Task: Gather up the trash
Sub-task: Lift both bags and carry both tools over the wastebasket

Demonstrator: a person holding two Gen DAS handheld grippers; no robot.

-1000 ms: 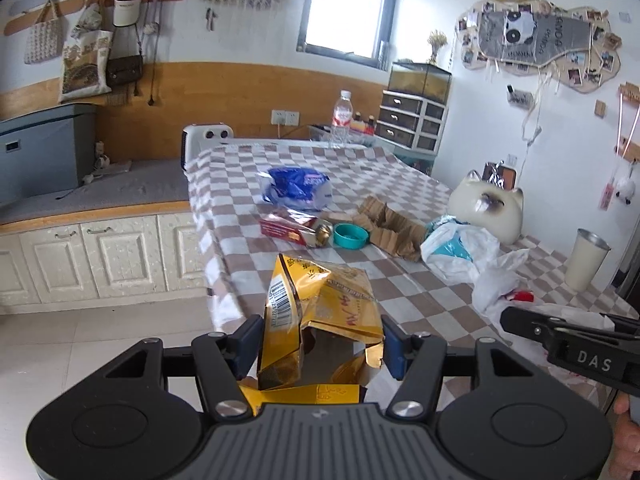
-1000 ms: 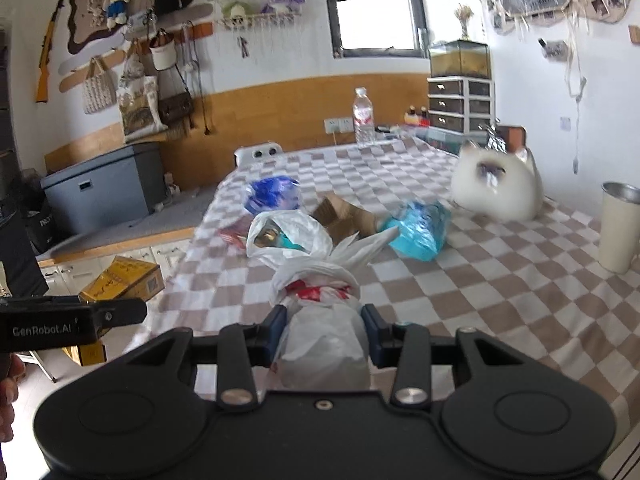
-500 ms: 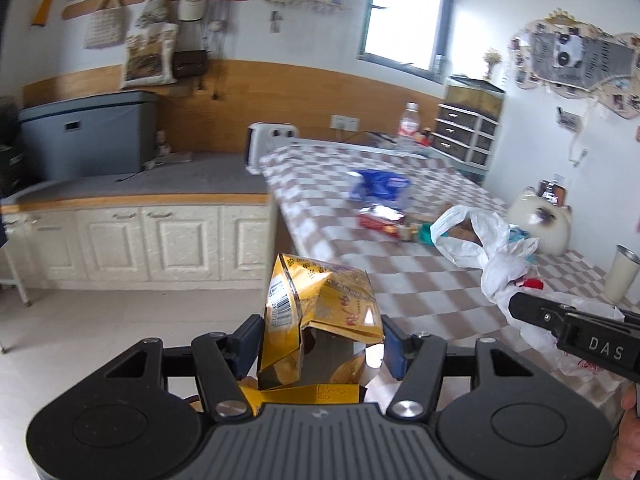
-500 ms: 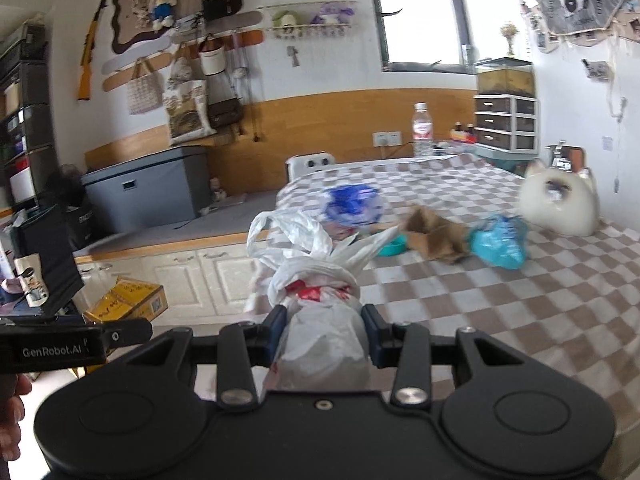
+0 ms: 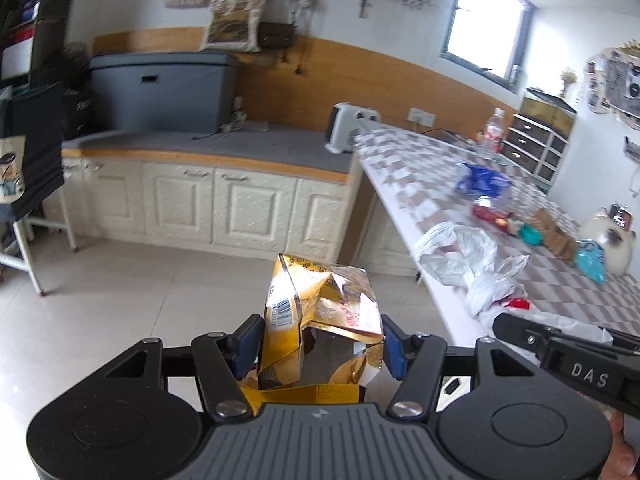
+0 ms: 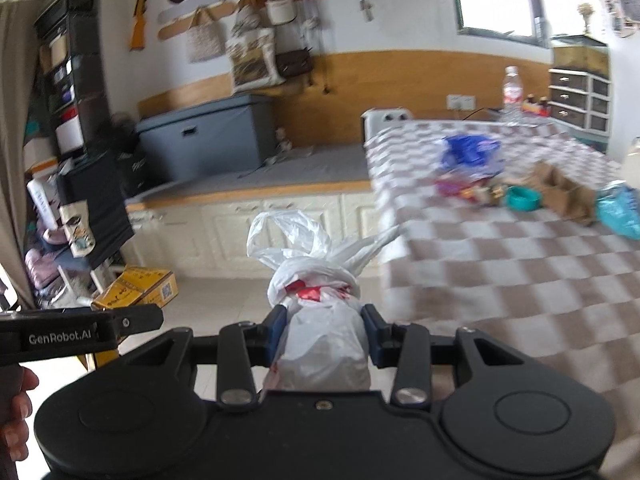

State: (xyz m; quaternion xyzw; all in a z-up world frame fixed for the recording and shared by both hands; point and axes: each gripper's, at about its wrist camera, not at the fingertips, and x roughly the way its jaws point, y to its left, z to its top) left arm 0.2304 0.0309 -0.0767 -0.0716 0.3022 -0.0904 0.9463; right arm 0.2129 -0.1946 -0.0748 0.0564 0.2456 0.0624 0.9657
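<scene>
I hold two pieces of trash, one in each gripper, and both views look out past the edge of the checkered table [image 5: 420,184] toward the tiled floor [image 5: 120,300].

My left gripper [image 5: 318,346] has its jaws closed on a crumpled gold snack bag [image 5: 320,320], which stands up between the blue pads, off the table's near corner and over the floor. My right gripper [image 6: 324,330] has its jaws closed on a knotted white plastic bag [image 6: 320,320] with something red inside; its loose handles stick up, also just off the table's edge.

More trash lies on the table: a blue wrapper [image 6: 468,152], a teal lid [image 6: 522,198], torn brown cardboard [image 6: 560,192] and a blue-green bag [image 6: 618,210], all toward the table's far side.

I see no bin in either view. To do this step well, I judge I should keep both grips firm, since foil and thin plastic slip easily, carry both loads level, and release only once a container is clearly below them.
</scene>
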